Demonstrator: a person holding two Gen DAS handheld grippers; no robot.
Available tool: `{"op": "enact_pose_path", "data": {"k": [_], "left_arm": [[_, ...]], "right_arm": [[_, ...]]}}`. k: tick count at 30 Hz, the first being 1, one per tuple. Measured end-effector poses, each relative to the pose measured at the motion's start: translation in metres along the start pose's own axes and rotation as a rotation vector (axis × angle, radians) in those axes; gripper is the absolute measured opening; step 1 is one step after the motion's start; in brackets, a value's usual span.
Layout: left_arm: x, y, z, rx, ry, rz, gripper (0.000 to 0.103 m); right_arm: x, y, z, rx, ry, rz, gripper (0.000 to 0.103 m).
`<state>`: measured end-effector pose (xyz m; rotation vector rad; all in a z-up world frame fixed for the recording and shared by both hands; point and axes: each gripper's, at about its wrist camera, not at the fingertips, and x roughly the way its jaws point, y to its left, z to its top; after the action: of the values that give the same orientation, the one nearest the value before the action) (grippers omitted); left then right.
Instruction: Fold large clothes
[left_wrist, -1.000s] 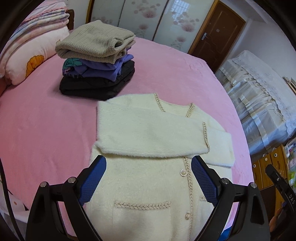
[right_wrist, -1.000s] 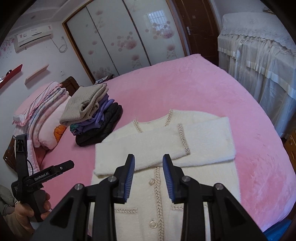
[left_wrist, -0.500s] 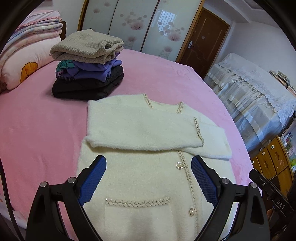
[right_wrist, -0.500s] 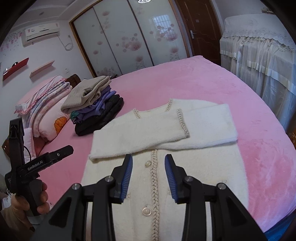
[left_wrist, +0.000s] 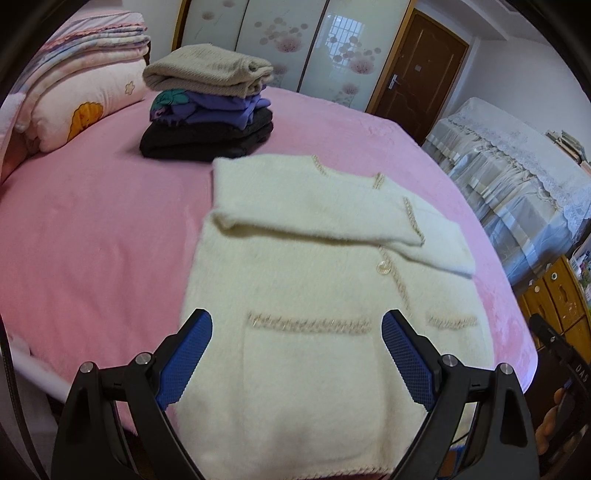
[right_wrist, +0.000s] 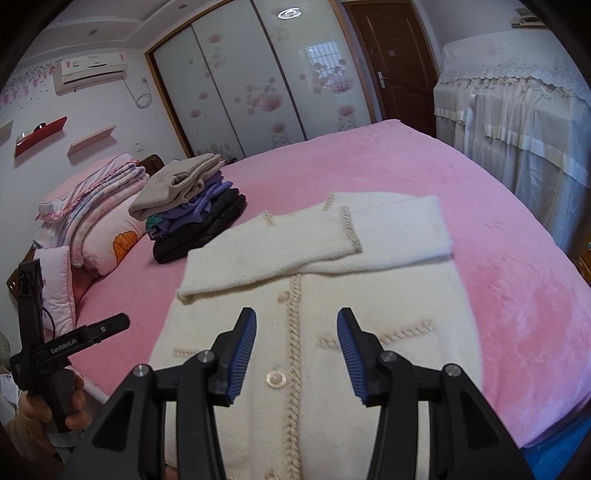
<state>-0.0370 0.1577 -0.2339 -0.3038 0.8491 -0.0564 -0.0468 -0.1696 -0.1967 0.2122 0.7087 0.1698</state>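
The left tongs gape wide above the hem end of the cream cardigan, gripping nothing; the right tongs stand parted and bare over its button placket. The cardigan lies flat on the pink bed, front up, long axis running from the near hem away to the neckline, both sleeves folded across the chest. Just beyond its left shoulder sits a stack of folded clothes, with pillows farther left.

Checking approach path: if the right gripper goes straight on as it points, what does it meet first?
Probably the cream cardigan on the bed: the open right gripper frames its braided button placket. Depth is unclear.
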Motion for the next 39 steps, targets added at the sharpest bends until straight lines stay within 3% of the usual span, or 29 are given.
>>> {"op": "enact_pose_path", "data": {"k": [3,10,19,30,35,39], "left_arm": [[0.003,0.008,-0.023,-0.003,0.048,0.01,0.093],[0.028,0.026,-0.071,0.016,0.179,0.041,0.093],[0.057,0.054,-0.109,-0.045,0.31,0.011,0.093],[0.069,0.068,-0.127,-0.028,0.336,-0.022,0.093],[0.064,0.076,-0.137,-0.028,0.354,-0.026,0.092],[0.06,0.086,-0.145,-0.06,0.376,-0.015,0.092]], "right_arm": [[-0.009,-0.012,-0.014,-0.009,0.018,-0.029,0.054],[-0.018,-0.043,-0.048,-0.064,0.095,-0.12,0.055],[-0.023,-0.101,-0.089,0.035,0.194,-0.215,0.059],[0.012,-0.147,-0.119,0.16,0.321,-0.166,0.059],[0.009,-0.15,-0.123,0.166,0.314,-0.132,0.059],[0.009,-0.146,-0.128,0.122,0.331,-0.117,0.047]]}}
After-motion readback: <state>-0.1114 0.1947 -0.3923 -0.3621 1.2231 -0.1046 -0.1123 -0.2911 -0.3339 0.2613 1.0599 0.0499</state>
